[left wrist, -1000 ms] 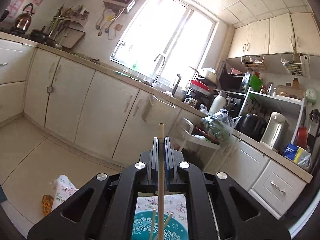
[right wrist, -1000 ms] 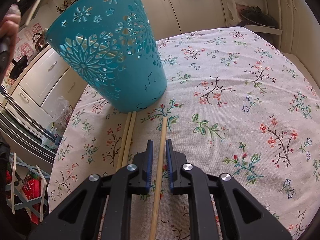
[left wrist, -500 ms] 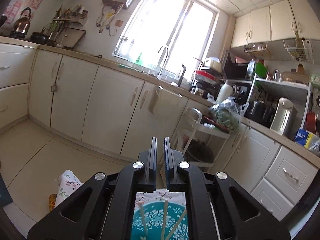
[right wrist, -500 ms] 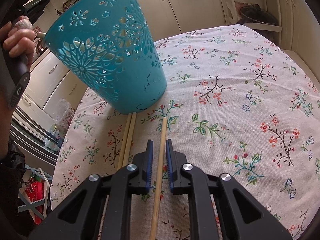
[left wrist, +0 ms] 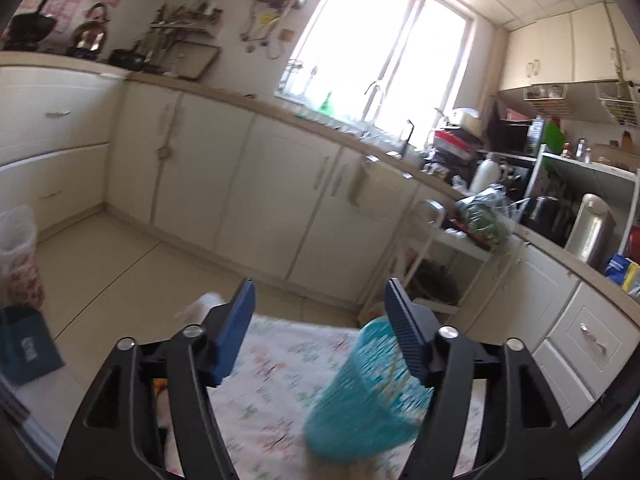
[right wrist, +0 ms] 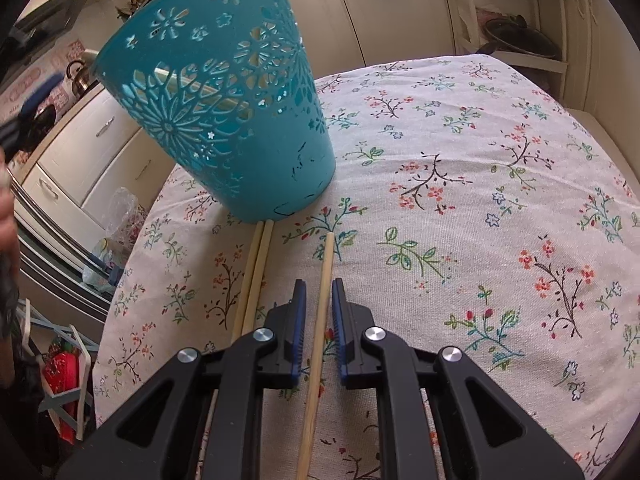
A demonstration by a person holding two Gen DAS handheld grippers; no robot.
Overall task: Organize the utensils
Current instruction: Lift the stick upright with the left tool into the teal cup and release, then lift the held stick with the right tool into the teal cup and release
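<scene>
**Left jaws spread wide above the basket; right jaws straddle one chopstick**

Since half a second ago the left gripper (left wrist: 320,326) has gone from nearly closed to wide open, and its view has swung so the teal basket (left wrist: 372,392) now sits low and right, partly behind the right-hand finger, instead of directly beneath. The chopstick it carried a second ago is no longer between its pads. That frame is motion-blurred; pale sticks inside the basket are faintly visible but cannot be counted.

Right wrist view, sharp:
- Right gripper (right wrist: 319,312) low over the floral tablecloth (right wrist: 480,184), jaws narrowly parted, a slim gap on each side of a single chopstick (right wrist: 325,272) lying between the blue pads (right wrist: 301,312). Pads appear not to be pressing on it.
- That chopstick lies flat on the cloth, its far tip near the basket's foot but apart from it.
- Pair of chopsticks (right wrist: 256,264) lies just to the left, the two touching side by side, far ends reaching the base of the basket.
- Teal basket (right wrist: 224,100) stands on the cloth ahead and left, cut-out flower pattern on its wall; at least one pale stick shows through the openings, leaning inside.

Left wrist view also shows cream kitchen cabinets (left wrist: 280,200) under a bright window (left wrist: 384,52), and a kettle (left wrist: 90,34) on the far counter.
</scene>
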